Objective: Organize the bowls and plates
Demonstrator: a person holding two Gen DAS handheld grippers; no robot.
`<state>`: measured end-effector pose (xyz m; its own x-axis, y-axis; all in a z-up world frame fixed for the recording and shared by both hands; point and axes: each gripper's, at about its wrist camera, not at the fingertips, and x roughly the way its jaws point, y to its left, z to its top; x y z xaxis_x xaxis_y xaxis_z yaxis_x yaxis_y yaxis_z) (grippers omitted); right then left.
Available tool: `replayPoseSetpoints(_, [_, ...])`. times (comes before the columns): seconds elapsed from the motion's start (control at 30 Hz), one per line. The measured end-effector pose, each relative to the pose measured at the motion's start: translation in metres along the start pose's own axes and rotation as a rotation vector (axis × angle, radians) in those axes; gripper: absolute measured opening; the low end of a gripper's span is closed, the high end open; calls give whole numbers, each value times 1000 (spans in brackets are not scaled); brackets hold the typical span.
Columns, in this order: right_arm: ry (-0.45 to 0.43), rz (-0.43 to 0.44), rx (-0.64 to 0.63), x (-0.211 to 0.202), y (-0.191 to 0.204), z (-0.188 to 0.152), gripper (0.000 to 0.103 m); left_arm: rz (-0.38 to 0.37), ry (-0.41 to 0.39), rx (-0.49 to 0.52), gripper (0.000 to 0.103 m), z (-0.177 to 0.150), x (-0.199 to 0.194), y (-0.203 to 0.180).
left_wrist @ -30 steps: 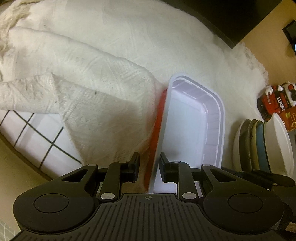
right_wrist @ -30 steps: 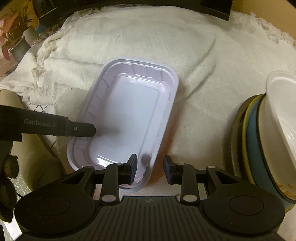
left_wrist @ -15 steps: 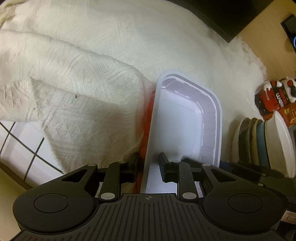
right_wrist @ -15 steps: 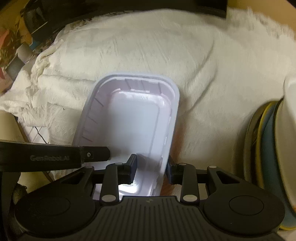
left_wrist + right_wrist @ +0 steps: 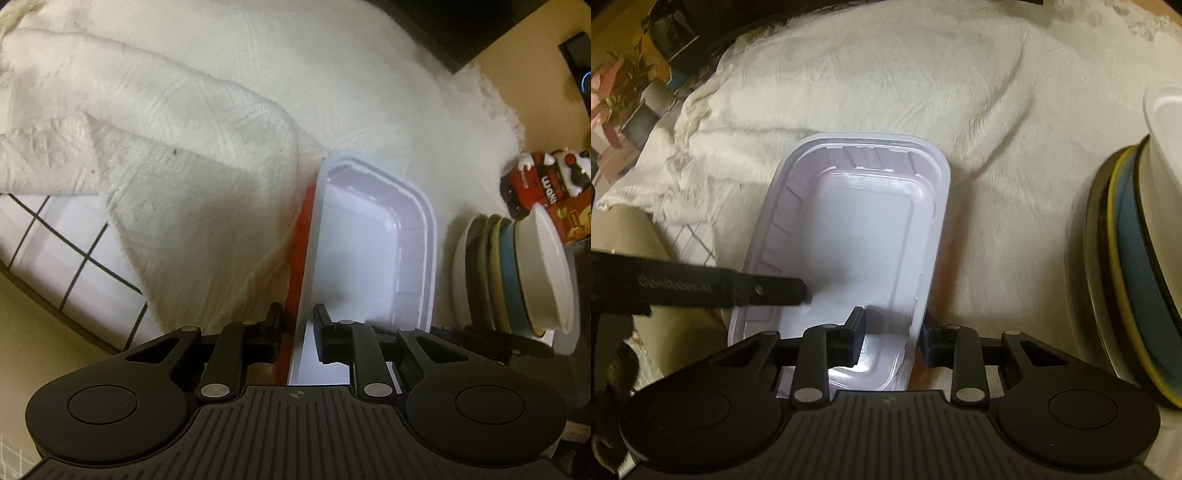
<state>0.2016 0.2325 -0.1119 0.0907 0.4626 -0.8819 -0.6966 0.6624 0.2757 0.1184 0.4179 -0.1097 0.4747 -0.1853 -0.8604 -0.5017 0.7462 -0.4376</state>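
A pale lilac rectangular plastic tray point(image 5: 864, 236) with a red underside point(image 5: 301, 236) lies on a white textured cloth point(image 5: 923, 92). My left gripper point(image 5: 297, 332) straddles the tray's left long rim, one finger outside and one inside, jaws narrowly apart. My right gripper point(image 5: 892, 338) straddles the tray's right near rim, left finger inside, right finger outside. The left gripper's finger point(image 5: 764, 291) shows inside the tray in the right wrist view. A stack of plates and bowls point(image 5: 1137, 251) stands at the right, topped by a white bowl point(image 5: 546, 273).
Red packaged items point(image 5: 543, 184) sit beyond the stack. A tiled table surface point(image 5: 74, 258) shows where the cloth is folded back at the left. Dark clutter and a pink plant point(image 5: 617, 96) lie at the far left edge.
Both grippers have moved forward onto the tray's rims, so the tray sits deeper between the fingers. The tray has shifted slightly on the cloth.
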Motion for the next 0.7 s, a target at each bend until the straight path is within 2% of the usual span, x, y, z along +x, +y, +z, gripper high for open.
replayPoseSetpoints(0.07, [-10, -15, -13, -1, 0, 0, 30, 0, -21, -4, 20, 4, 0, 1])
replayPoseSetpoints(0.23, [-39, -20, 38, 0, -7, 9, 30, 25, -11, 3, 22, 10, 13, -2])
replayPoseSetpoints(0.47, [-23, 45, 143, 12, -19, 20, 30, 22, -14, 27, 23, 13, 17, -8])
replayPoseSetpoints(0.7, [-23, 31, 115, 13, -14, 20, 31, 10, -22, 25, 22, 11, 17, -8])
